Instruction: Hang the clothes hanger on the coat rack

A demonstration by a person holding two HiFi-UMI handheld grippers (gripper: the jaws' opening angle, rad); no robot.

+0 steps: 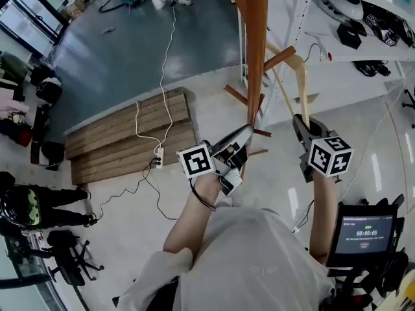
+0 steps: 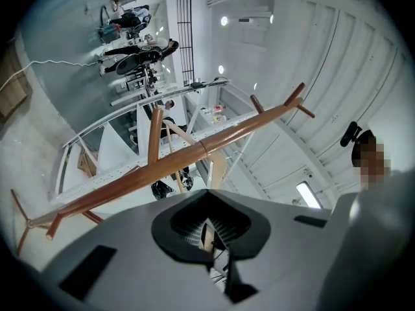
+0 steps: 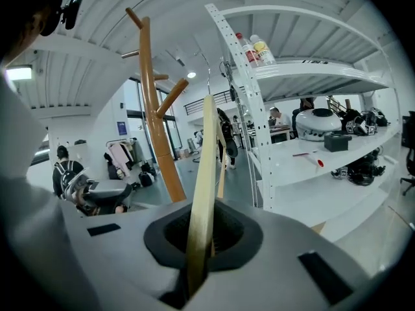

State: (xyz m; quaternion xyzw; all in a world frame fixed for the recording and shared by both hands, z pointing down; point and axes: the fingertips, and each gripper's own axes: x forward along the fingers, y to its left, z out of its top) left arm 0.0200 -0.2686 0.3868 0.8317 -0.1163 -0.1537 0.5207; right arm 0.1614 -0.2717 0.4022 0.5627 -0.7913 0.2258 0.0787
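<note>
The brown wooden coat rack (image 1: 256, 44) stands straight ahead, its pegs angling off the pole. In the left gripper view the coat rack (image 2: 194, 154) runs slantwise across the picture; in the right gripper view the coat rack (image 3: 155, 122) stands upright at left. My right gripper (image 1: 299, 123) is shut on the pale wooden hanger (image 1: 301, 83), which rises beside the pole, close to a peg. The hanger (image 3: 202, 173) sticks up from between the jaws of my right gripper (image 3: 198, 264). My left gripper (image 1: 245, 133) is shut, raised close to the pole's lower part. From its own view, the left gripper (image 2: 211, 238) holds nothing I can make out.
White metal shelving (image 1: 363, 50) with gear on it stands right of the rack. A wooden pallet (image 1: 130, 135) and a power strip with cables (image 1: 159, 154) lie on the floor at left. A screen (image 1: 366, 232) is at lower right, and an office chair (image 1: 65, 254) at lower left.
</note>
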